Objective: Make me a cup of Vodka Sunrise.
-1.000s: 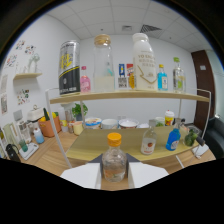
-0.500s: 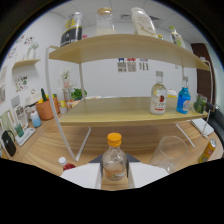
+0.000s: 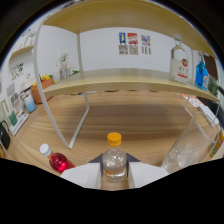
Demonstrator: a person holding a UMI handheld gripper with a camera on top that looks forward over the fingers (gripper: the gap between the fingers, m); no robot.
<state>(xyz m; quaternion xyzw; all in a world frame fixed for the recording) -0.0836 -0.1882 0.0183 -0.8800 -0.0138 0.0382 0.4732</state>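
the claw was clenched on a small clear plastic bottle with a yellow-orange cap, both pale fingers pressing against its sides so that the bottle stood upright between them, its cap rising above the fingertips. taking that held bottle as the landmark, a small bottle of red liquid with a white cap lay tilted just to its left on the wooden counter, close beside the left finger but apart from it. to the right of the held bottle, near the right finger, stood a tall clear drinking glass with what looked like ice in its lower part. beyond the held bottle the counter stretched away under a pale wooden shelf on white metal legs, one leg coming down to the counter behind and left of the bottle. on that shelf, up and to the right of the held bottle, stood a clear glass bottle with a red-and-white label, and just right of it a blue bottle. far to the left of the held bottle, by the wall, sat a terracotta pot with a green plant. straight behind the held bottle, on the white wall under the upper shelf board, hung a few small coloured pictures.
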